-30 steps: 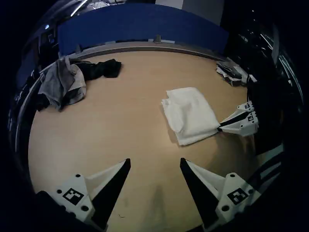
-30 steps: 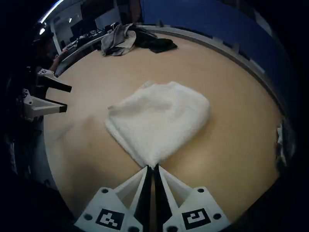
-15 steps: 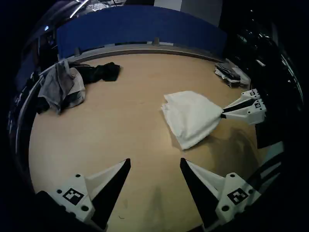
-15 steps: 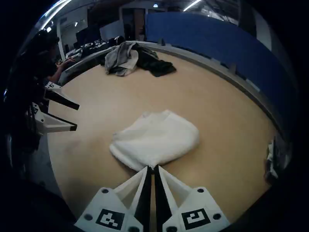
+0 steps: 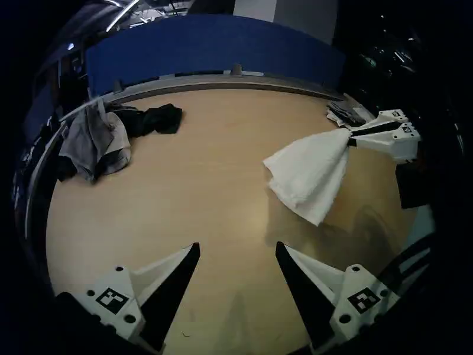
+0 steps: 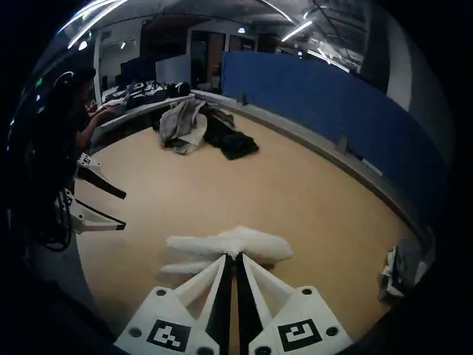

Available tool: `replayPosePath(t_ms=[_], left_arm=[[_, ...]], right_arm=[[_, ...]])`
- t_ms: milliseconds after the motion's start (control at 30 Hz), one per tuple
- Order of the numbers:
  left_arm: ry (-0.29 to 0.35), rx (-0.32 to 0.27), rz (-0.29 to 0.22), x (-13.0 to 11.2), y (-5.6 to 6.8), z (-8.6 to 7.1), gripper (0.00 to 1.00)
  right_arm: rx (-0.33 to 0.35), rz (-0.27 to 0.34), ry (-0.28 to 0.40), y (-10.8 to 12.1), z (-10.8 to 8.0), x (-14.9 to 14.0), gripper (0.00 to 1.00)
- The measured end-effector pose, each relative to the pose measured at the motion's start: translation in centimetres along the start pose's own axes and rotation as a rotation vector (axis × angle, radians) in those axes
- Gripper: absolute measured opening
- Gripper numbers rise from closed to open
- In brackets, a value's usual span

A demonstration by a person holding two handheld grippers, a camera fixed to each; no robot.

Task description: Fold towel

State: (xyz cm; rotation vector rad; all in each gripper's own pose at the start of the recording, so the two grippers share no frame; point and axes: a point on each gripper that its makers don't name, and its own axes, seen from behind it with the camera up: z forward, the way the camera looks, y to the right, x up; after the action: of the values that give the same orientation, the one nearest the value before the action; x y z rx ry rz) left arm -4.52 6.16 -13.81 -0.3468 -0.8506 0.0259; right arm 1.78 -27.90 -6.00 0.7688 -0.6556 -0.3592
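A white towel (image 5: 308, 170) hangs folded in the air over the wooden table (image 5: 195, 171), pinched by one corner. My right gripper (image 6: 235, 258) is shut on that corner, and the towel (image 6: 236, 245) drapes just past its tips. In the left gripper view the right gripper (image 5: 350, 138) is at the right, raised above the table. My left gripper (image 5: 237, 251) is open and empty, low over the near table edge. It also appears at the left of the right gripper view, left gripper (image 6: 121, 208), fingers apart.
A heap of grey and black clothes (image 5: 106, 127) lies at the table's far left. A small folded stack (image 5: 346, 112) sits at the far right edge. A blue partition (image 5: 213, 47) runs behind the table. A person (image 6: 68, 118) sits at a desk beyond.
The right gripper has lifted the towel by its corner off the table, up and back. The towel now hangs free. The left gripper has stayed put.
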Motion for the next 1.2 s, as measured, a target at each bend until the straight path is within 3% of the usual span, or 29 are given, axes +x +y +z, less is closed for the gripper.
replayPosePath(t_ms=[400, 1200], left_arm=[[0.024, -0.005, 0.013, 1.2, 0.6, -0.7, 0.95], [0.039, -0.017, 0.032, 2.3, 2.4, -0.8, 0.95]], right_arm=[[-0.033, -0.046, 0.066, 1.3, -3.1, 3.2, 0.04], [-0.105, 0.007, 0.106, 4.9, -7.8, 3.3, 0.04]])
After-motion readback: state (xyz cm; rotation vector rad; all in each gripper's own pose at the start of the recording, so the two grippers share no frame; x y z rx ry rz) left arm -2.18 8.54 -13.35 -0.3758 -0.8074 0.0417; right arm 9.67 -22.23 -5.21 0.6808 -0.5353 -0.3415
